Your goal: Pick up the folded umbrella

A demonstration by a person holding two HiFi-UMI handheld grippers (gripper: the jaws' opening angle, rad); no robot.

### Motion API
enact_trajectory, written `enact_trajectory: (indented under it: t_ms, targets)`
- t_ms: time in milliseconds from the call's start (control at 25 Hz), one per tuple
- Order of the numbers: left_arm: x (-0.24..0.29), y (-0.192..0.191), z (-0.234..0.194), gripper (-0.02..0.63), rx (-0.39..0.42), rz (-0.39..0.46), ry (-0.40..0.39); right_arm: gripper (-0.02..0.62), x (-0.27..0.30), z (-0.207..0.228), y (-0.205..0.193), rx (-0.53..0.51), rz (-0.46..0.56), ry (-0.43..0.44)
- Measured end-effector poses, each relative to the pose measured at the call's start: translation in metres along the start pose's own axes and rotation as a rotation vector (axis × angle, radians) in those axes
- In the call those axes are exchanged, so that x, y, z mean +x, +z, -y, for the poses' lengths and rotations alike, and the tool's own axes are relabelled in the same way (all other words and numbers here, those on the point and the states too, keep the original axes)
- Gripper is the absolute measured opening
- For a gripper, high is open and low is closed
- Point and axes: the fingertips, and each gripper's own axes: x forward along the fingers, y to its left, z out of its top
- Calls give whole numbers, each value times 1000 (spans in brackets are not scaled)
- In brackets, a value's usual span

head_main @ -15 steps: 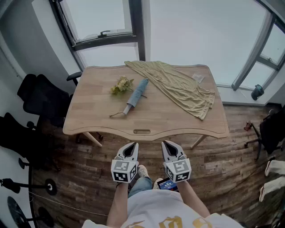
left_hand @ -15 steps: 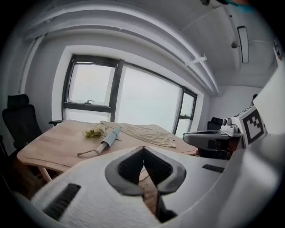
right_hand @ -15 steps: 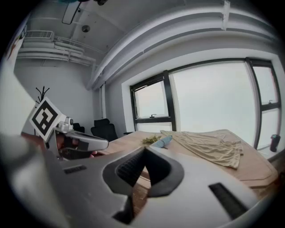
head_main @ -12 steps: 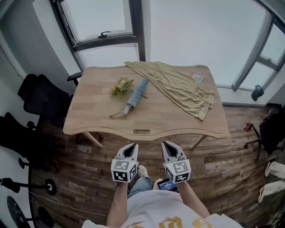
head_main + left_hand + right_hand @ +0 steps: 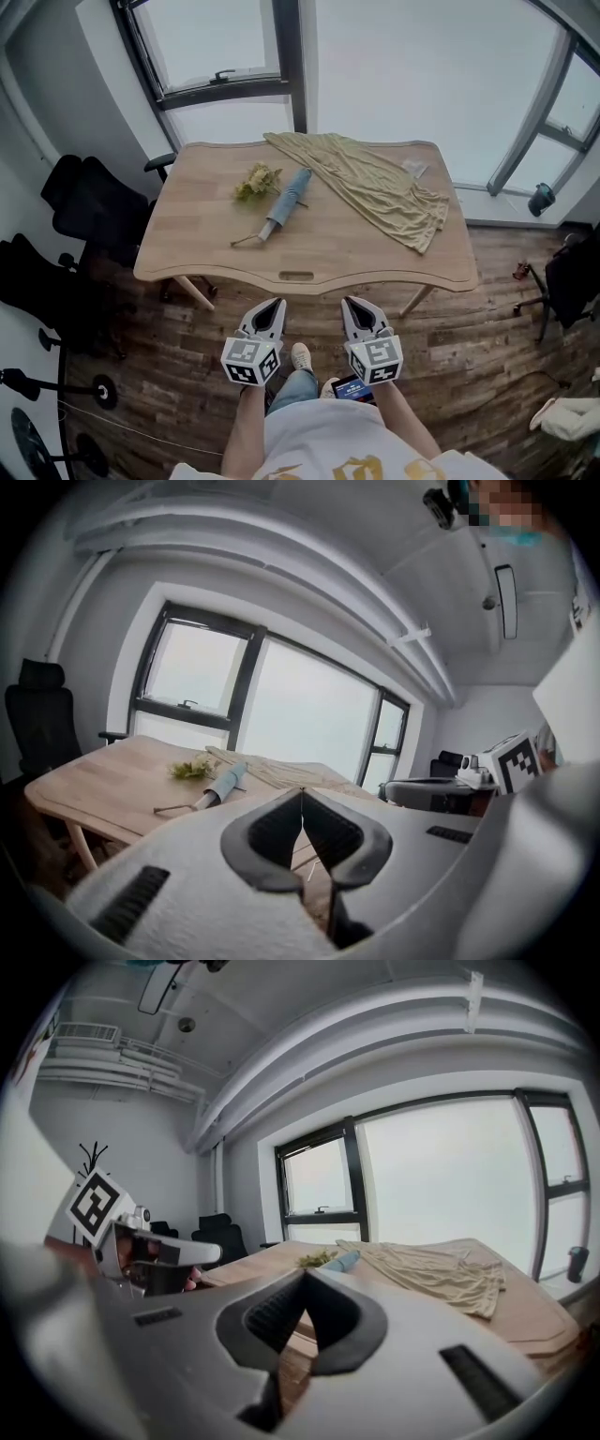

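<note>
The folded light-blue umbrella [image 5: 286,202] lies slantwise on the left half of the wooden table [image 5: 206,253], its strap loop toward the near edge. It also shows as a small blue shape in the left gripper view [image 5: 223,783] and the right gripper view [image 5: 344,1261]. My left gripper [image 5: 267,307] and right gripper [image 5: 354,307] hover side by side over the floor, short of the table's near edge and well apart from the umbrella. Both are shut, tips meeting, with nothing between them [image 5: 302,792] [image 5: 304,1277].
A small bunch of yellow-green flowers [image 5: 256,179] lies just left of the umbrella. An olive cloth [image 5: 375,187] is spread across the table's right half. Black office chairs [image 5: 89,202] stand left of the table, windows behind it, and a person's feet [image 5: 300,358] are below.
My left gripper has shifted slightly down and left in the head view. The right gripper and the umbrella have not moved.
</note>
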Motion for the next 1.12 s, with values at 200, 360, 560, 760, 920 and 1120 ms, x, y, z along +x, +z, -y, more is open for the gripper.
enact_trajectory:
  t_ms: [200, 360, 560, 760, 920, 1120]
  targets:
    - [8, 3, -8, 20, 5, 16, 15, 11, 11, 11, 1, 17, -1, -3]
    - [32, 1, -27, 20, 24, -32, 47, 11, 30, 21, -2, 18, -17, -6]
    - [78, 3, -51, 20, 28, -54, 34, 11, 72, 49, -6, 23, -52, -22]
    - [137, 17, -91, 20, -3, -72, 10, 11, 134, 78, 7, 31, -77, -45]
    - [186, 33, -120, 20, -15, -79, -43, 11, 183, 102, 9, 61, -112, -87]
    - [237, 41, -168, 20, -26, -125, -55, 11, 243, 122, 14, 80, -142, -121]
